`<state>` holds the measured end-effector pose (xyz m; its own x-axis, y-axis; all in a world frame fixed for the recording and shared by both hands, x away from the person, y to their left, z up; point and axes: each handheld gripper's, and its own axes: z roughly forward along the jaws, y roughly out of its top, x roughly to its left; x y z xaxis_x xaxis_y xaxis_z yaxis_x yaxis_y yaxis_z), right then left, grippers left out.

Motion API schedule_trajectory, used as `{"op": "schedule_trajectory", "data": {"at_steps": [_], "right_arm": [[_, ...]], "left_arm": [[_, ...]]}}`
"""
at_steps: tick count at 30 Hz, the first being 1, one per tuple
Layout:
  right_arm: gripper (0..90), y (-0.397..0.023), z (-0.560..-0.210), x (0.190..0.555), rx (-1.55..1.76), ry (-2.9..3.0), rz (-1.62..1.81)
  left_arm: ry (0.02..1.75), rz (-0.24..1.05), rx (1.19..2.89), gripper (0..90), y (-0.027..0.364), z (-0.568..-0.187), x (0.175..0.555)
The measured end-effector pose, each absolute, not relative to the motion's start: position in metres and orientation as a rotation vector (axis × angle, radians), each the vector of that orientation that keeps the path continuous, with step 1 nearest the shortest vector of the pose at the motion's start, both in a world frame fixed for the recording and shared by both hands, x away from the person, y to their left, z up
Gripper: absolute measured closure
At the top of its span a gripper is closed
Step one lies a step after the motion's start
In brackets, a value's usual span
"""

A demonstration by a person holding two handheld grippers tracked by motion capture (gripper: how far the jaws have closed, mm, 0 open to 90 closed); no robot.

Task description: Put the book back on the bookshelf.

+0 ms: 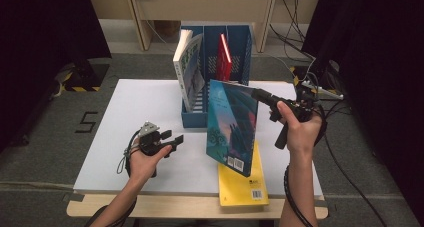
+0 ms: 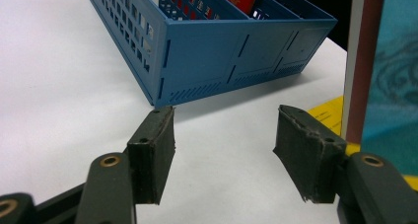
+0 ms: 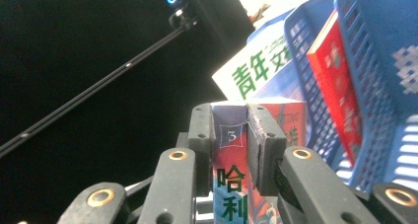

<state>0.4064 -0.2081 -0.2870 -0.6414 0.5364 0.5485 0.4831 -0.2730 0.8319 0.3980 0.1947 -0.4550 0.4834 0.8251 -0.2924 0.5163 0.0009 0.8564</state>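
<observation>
The right gripper (image 1: 267,99) has its jaws clamped on the spine edge of the teal book (image 1: 232,127), which hangs upright below them, clear of the desk (image 1: 135,132), likely so it can drop on end into the blue file rack (image 1: 227,52) just beyond the jaws. A yellow book (image 1: 245,184) lies flat under it. The left gripper (image 1: 172,142) rests over the desk, jaws apart and empty, facing the rack as if ready to steady it.

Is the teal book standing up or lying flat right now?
Standing up. The teal book is held upright off the table, the right gripper clamped on its top edge, above the yellow book lying flat.
</observation>
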Motion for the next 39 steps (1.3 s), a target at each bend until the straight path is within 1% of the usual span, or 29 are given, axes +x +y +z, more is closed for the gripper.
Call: {"op": "schedule_trajectory", "data": {"at_steps": [20, 32, 39], "right_arm": [[75.5, -0.213, -0.260, 0.400, 1.266, 1.705, 2.041], [75.5, -0.221, -0.242, 0.402, 1.244, 1.590, 2.016], [75.5, -0.222, -0.231, 0.412, 1.239, 1.568, 1.992]], "left_arm": [[1.171, 0.355, 1.668, 39.5, 0.194, -0.458, 0.399], [1.173, 0.356, 1.670, 39.5, 0.194, -0.459, 0.399], [1.177, 0.352, 1.672, 39.5, 0.194, -0.460, 0.399]]}}
